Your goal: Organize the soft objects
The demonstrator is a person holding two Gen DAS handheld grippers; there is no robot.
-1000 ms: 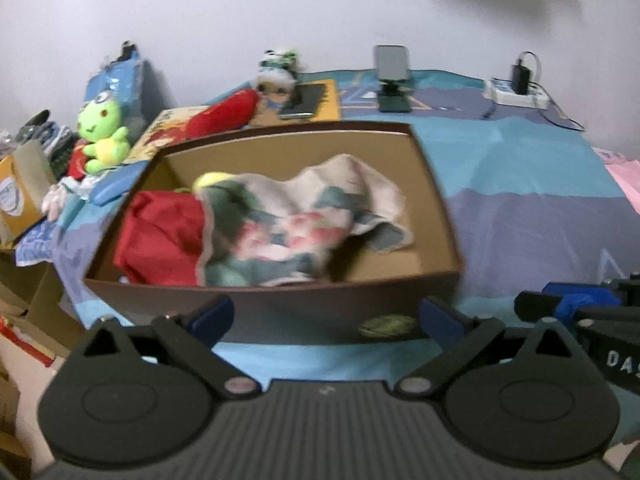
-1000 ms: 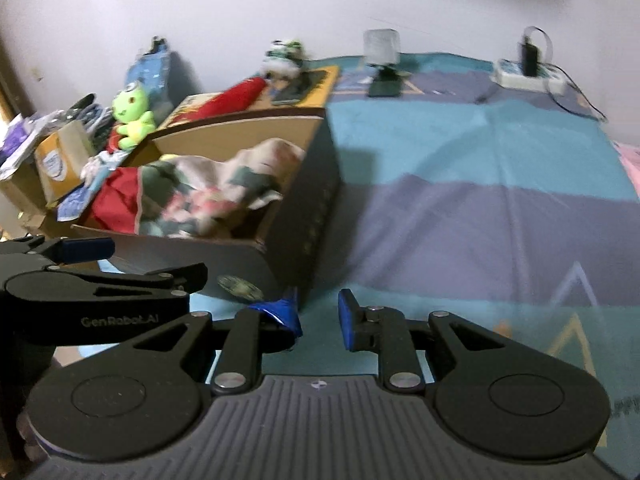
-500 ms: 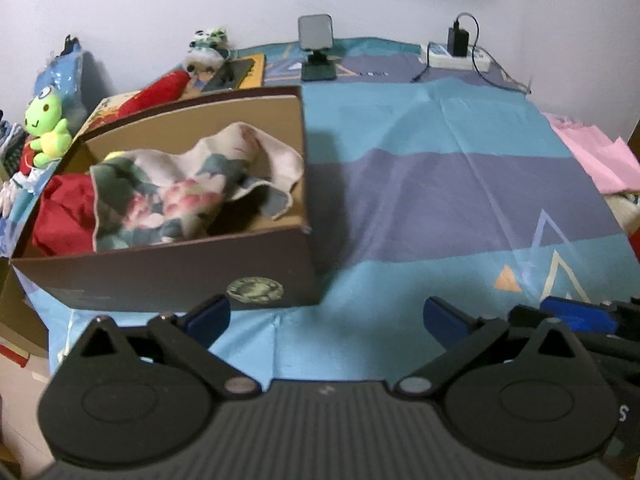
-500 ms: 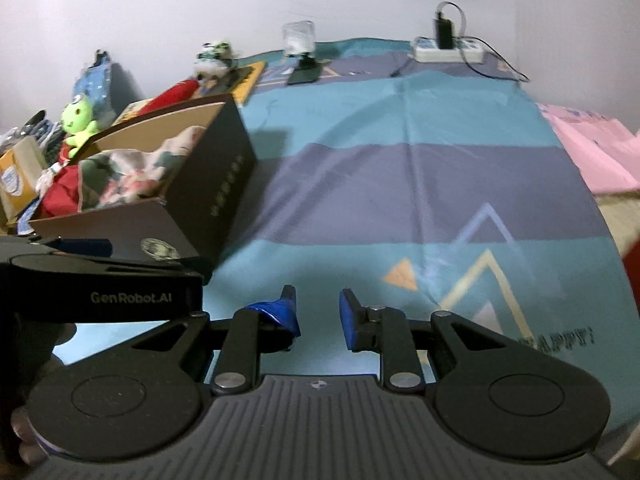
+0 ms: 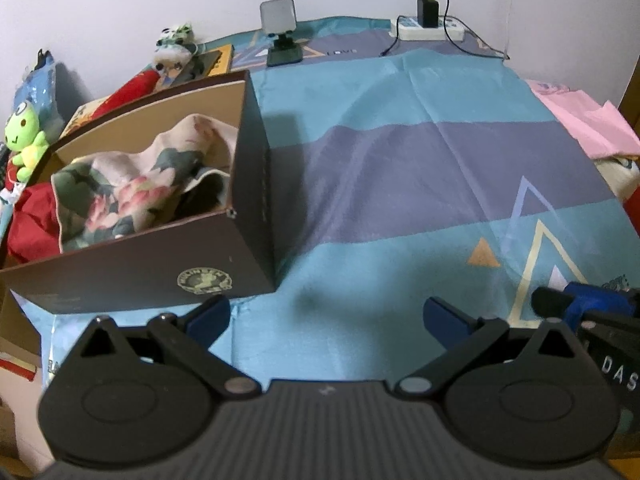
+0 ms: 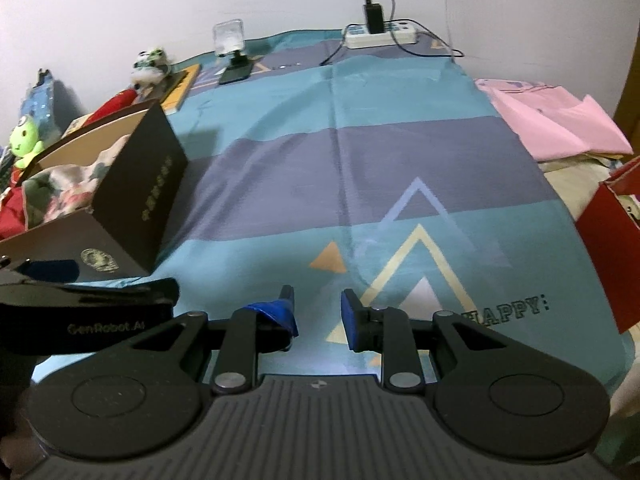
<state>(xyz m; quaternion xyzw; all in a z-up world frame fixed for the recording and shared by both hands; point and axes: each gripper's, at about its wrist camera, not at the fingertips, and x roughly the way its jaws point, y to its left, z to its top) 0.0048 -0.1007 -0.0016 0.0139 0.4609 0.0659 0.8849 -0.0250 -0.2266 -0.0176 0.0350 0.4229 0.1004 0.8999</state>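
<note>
A dark brown cardboard box (image 5: 140, 268) stands at the left of the bed; it also shows in the right wrist view (image 6: 132, 184). Inside it lie a floral cloth (image 5: 132, 184) and a red cloth (image 5: 28, 216). My left gripper (image 5: 326, 314) is open and empty, near the box's front right corner. My right gripper (image 6: 316, 312) has its jaws a small gap apart with nothing between them, over the bedsheet to the right of the left gripper.
The blue and purple bedsheet (image 6: 360, 160) covers the bed. A green frog plush (image 5: 24, 136), a panda plush (image 5: 174, 46), a phone stand (image 5: 280, 36) and a power strip (image 5: 430, 30) line the far edge. Pink cloth (image 6: 560, 124) and a red box (image 6: 608, 240) are at right.
Both grippers have swung right and pulled back from the box. The box has shifted to the left of both views. Gripper openings look unchanged.
</note>
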